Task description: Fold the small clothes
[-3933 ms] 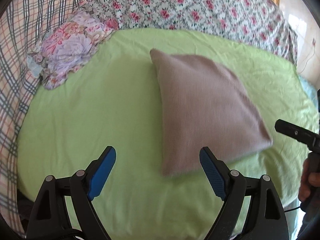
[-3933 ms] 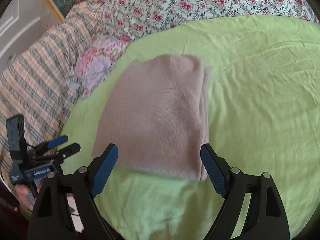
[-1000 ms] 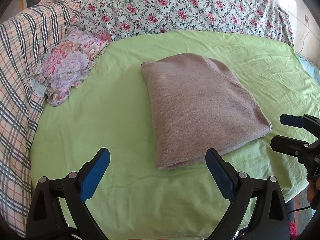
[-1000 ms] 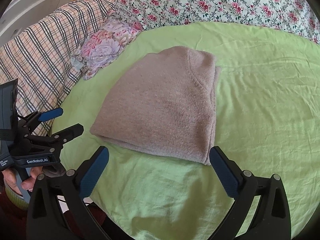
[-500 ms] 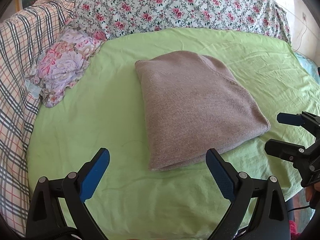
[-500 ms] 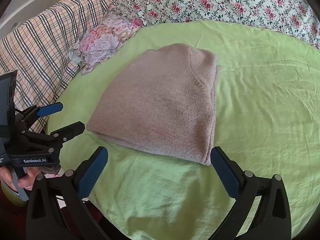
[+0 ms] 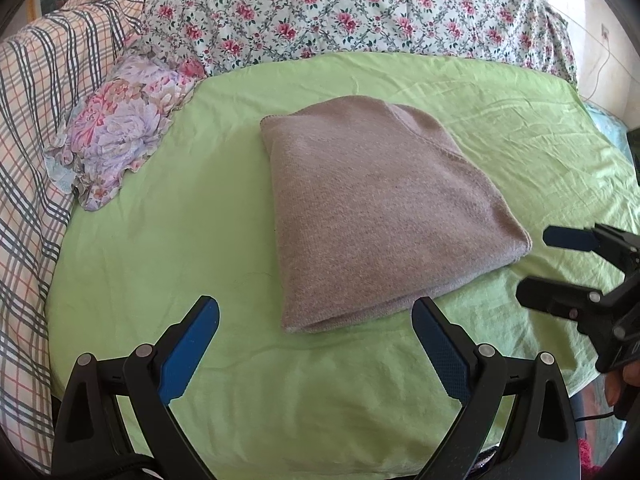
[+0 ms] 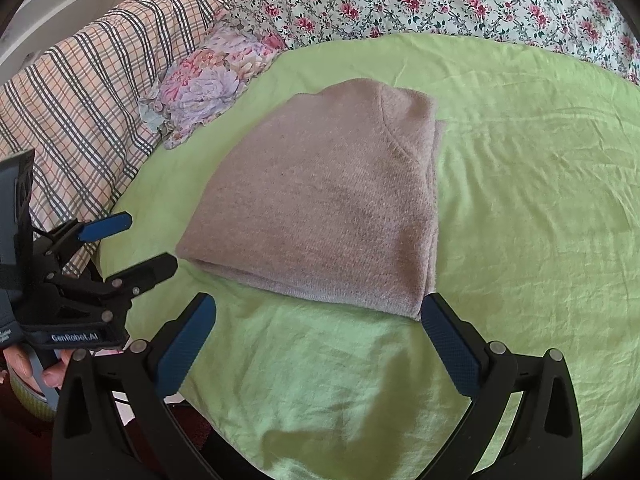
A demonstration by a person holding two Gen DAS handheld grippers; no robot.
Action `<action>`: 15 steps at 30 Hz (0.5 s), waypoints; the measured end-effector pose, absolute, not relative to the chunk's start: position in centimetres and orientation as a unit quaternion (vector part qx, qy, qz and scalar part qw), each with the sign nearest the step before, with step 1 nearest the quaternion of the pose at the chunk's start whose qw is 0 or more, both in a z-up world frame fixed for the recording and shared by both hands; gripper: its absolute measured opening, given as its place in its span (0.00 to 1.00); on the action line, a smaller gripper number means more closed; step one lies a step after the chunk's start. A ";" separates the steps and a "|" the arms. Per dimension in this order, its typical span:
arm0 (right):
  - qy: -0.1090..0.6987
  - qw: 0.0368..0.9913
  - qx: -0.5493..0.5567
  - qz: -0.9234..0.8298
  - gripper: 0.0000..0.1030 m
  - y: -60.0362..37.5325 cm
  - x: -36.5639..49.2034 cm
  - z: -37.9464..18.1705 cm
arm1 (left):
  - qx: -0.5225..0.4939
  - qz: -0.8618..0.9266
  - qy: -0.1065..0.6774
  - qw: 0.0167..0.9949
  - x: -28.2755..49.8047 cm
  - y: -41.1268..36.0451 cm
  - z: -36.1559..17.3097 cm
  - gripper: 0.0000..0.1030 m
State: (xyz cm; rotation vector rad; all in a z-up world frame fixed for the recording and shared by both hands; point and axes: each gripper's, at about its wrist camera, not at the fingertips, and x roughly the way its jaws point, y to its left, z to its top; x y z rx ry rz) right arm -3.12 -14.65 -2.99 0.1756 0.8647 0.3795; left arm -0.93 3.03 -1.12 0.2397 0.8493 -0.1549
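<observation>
Taupe knit garment [image 7: 380, 216], folded into a rectangle, flat on green sheet [image 7: 160, 240], directly ahead of both tools. Left gripper [image 7: 316, 344]: jaws spread wide, holding nothing, short of the garment's near edge. Right gripper [image 8: 318, 330]: likewise wide apart, empty. Floral pillow [image 7: 120, 132] ahead-left; plaid blanket [image 8: 80, 92] beyond.

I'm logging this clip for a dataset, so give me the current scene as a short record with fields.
garment: folded taupe sweater, lying flat
surface: green sheet
left gripper: jaws open, holding nothing, short of the sweater's near edge
right gripper: jaws open, holding nothing, short of the sweater
nearby: purple floral cloth, plaid bedding, rose-print quilt
</observation>
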 end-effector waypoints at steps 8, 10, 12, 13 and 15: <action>0.410 0.890 0.080 0.185 0.99 -14.7 -2.0 -2.3 | 0.112 -0.073 0.412 0.901 -0.4 3.6 -1.0 0.95; 0.411 0.889 0.082 0.185 0.99 -14.8 -1.5 -2.3 | 0.114 -0.072 0.413 0.901 -0.1 3.5 -1.1 0.95; 0.413 0.888 0.082 0.184 0.99 -14.9 -1.1 -2.4 | 0.114 -0.071 0.413 0.901 0.2 3.5 -1.2 0.95; 0.415 0.888 0.081 0.183 0.99 -14.9 -0.9 -2.5 | 0.114 -0.071 0.413 0.901 0.3 3.5 -1.1 0.95; 0.417 0.887 0.079 0.183 0.99 -15.0 -0.6 -2.5 | 0.114 -0.070 0.413 0.901 0.5 3.4 -1.1 0.95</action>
